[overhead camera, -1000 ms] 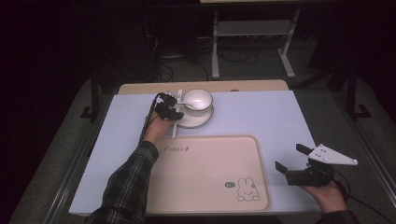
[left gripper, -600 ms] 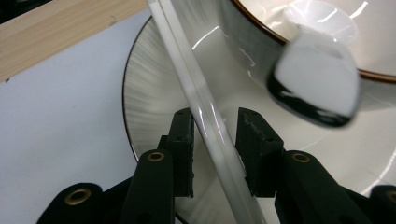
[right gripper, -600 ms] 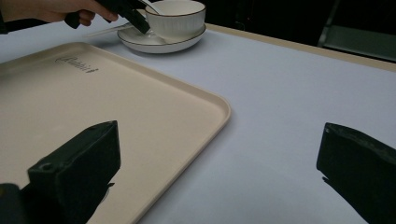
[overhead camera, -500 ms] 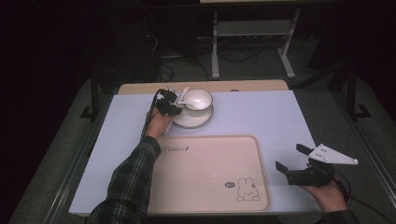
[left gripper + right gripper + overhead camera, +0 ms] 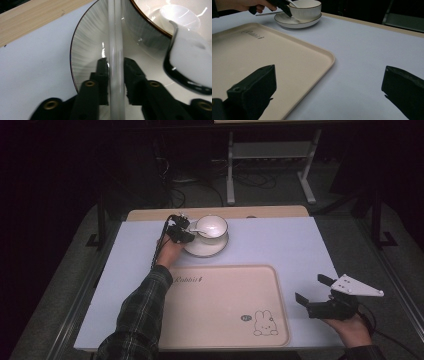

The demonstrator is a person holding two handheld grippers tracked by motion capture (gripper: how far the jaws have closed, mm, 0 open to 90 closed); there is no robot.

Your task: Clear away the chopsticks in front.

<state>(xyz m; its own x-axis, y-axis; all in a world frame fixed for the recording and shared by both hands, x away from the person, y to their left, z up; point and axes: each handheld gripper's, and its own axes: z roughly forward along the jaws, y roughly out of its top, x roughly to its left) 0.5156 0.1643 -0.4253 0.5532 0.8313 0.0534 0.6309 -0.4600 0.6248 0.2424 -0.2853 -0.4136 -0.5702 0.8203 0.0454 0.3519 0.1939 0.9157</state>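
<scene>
A white bowl [image 5: 212, 226] stands on a white saucer [image 5: 202, 249] at the far middle of the table. A white spoon [image 5: 199, 229] leans in the bowl. My left gripper [image 5: 179, 231] is at the saucer's left rim. Its jaws have just been closing and now press on a thin white stick [image 5: 115, 62] that runs across the saucer [image 5: 87, 50] beside the bowl [image 5: 140, 27]; the spoon [image 5: 187, 55] shows at the right. My right gripper [image 5: 312, 290] hovers open and empty by the near right edge, its jaws wide apart [image 5: 327, 82].
A beige tray [image 5: 220, 305] with a rabbit print lies at the near middle, its corner [image 5: 322, 57] just left of the right gripper. Pale blue table cover [image 5: 280, 245] surrounds it. A wooden strip [image 5: 150, 214] edges the far side. A metal stand is on the floor beyond.
The left hand has shifted slightly toward the bowl and saucer. The right hand and its gripper have stayed put.
</scene>
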